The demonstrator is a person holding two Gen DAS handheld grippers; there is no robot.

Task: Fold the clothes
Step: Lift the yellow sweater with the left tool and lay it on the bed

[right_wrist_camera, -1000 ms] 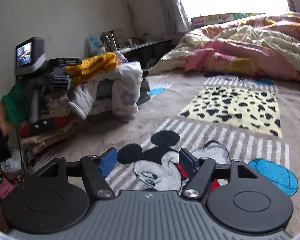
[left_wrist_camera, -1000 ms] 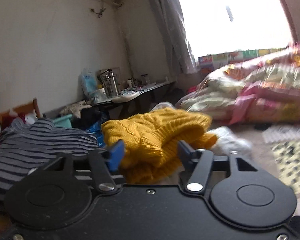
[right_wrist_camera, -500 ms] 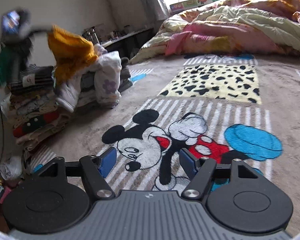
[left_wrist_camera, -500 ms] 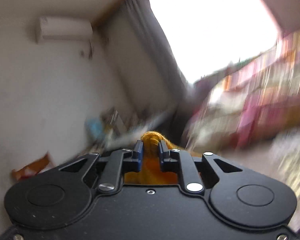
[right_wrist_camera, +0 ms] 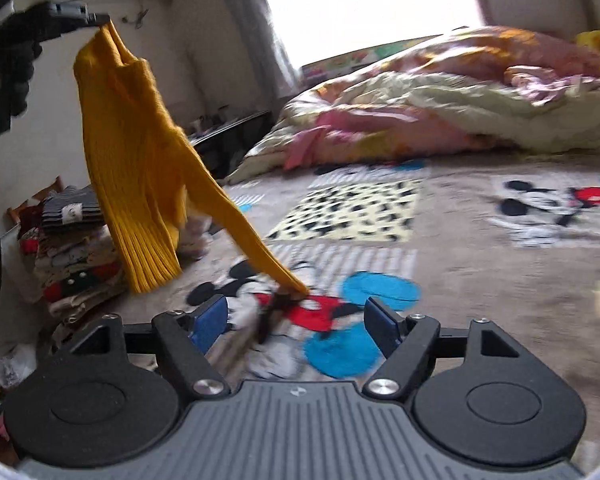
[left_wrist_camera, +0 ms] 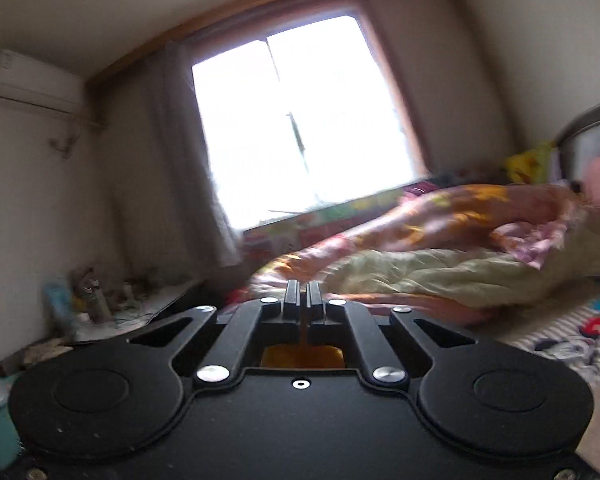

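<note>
Nearest you in the right wrist view, your right gripper sits low in the frame with its blue-padded fingers spread wide and nothing between them — its jaws have just been opening further. Just beyond the fingertips, at lower centre, the cuff of a yellow knit sweater trails over the cartoon-mouse blanket that covers the bed; whether the cuff touches the blanket you cannot tell through the blur. From there the sleeve climbs to the left, and the body of the sweater hangs free in the left half of the frame, its ribbed hem dangling above the blanket.

At the upper left your left gripper pinches the sweater's top edge and holds it high. In the left wrist view that gripper has its jaws pressed together on a thin fold of the yellow knit, with more of it showing through the gap below the fingers.

Behind the hanging sweater, at the left edge, a stack of folded clothes sits beside the bed. Further back a crumpled floral quilt lies across the blanket — and beyond it, the bright window, a grey curtain and an air conditioner at the upper left.
</note>
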